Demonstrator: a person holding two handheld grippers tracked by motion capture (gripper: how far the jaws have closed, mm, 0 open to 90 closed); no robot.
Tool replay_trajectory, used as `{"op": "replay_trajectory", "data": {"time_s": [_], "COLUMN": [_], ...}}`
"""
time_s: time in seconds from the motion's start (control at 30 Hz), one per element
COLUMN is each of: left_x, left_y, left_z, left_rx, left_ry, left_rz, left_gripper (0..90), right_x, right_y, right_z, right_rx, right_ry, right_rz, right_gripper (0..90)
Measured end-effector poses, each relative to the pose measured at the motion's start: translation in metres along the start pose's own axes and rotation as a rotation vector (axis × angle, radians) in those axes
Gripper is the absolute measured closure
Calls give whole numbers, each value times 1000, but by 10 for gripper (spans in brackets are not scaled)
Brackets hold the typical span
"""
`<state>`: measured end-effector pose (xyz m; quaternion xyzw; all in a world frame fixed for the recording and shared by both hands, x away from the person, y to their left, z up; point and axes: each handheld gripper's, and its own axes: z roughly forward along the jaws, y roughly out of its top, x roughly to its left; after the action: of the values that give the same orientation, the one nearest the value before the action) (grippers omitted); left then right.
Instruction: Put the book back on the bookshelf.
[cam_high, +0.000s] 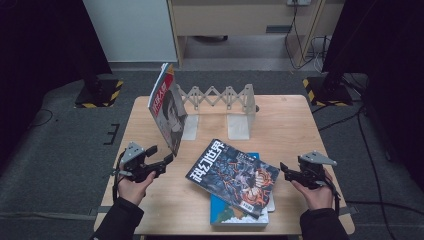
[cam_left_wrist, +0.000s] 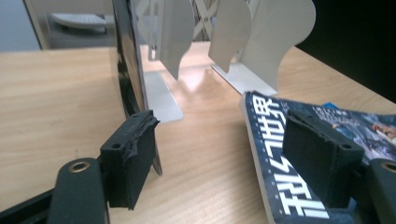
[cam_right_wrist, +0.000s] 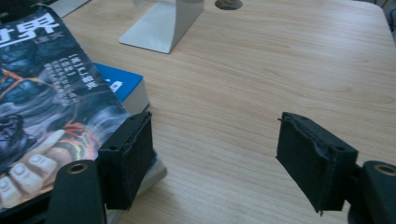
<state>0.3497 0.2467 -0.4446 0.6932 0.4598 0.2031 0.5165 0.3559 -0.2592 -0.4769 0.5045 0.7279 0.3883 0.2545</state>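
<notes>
Two forearms in dark sleeves come in at the near edge of the wooden worktop (cam_high: 290, 125), each hand holding a black gripper. Beyond them, at the far side of the worktop, stands a pale metal expanding book rack (cam_high: 225, 100) with a scissor lattice between its upright plates. A magazine (cam_high: 167, 107) stands on edge against the rack's left plate, leaning, with a red title band at its top and a greyscale face on its cover; the characters there are too small to read. Near the middle of the worktop a dark illustrated magazine (cam_high: 234, 176) lies flat, slanted, on top of a blue book (cam_high: 237, 215) whose corners stick out beneath it. Large white Chinese characters run along the dark magazine's spine edge; they look like "科幻世界", and the smaller print cannot be read. The left gripper (cam_high: 161, 159) sits just in front of the standing magazine's lower corner, its fingers (cam_left_wrist: 130, 158) spread wide with the magazine's bottom edge between them, seemingly untouched. The right gripper (cam_high: 284, 169) hovers just right of the flat stack, its fingers (cam_right_wrist: 127, 158) also spread and holding nothing.
</notes>
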Motion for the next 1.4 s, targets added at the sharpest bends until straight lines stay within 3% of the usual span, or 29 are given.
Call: {"op": "replay_trajectory", "data": {"time_s": [0.07,0.33,0.53,0.8,1.03,1.3,1.4], "left_x": [0,-10,-20,-25,-28,-26,-29], "left_y": [-5,-18,-23,-36,-44,-52,-53], "left_z": [3,15,24,41,50,59,63], "left_rx": [16,61,80,155,203,252,271], "left_ry": [-26,-69,-113,-161,-176,-199,-214], "left_rz": [-30,-41,-20,-41,-48,-87,-76], "left_gripper": [252,267,264,265,266,266,266], "right_x": [3,16,25,34,41,44,45], "right_y": [1,3,3,2,-1,-4,-4], "right_z": [0,3,6,10,15,19,19], "right_rx": [1,4,18,50,65,82,84], "right_ry": [19,79,111,135,155,153,151], "right_rz": [-5,-1,-6,-18,-20,-24,-23], "right_gripper": [287,321,321,316,300,277,271]}}
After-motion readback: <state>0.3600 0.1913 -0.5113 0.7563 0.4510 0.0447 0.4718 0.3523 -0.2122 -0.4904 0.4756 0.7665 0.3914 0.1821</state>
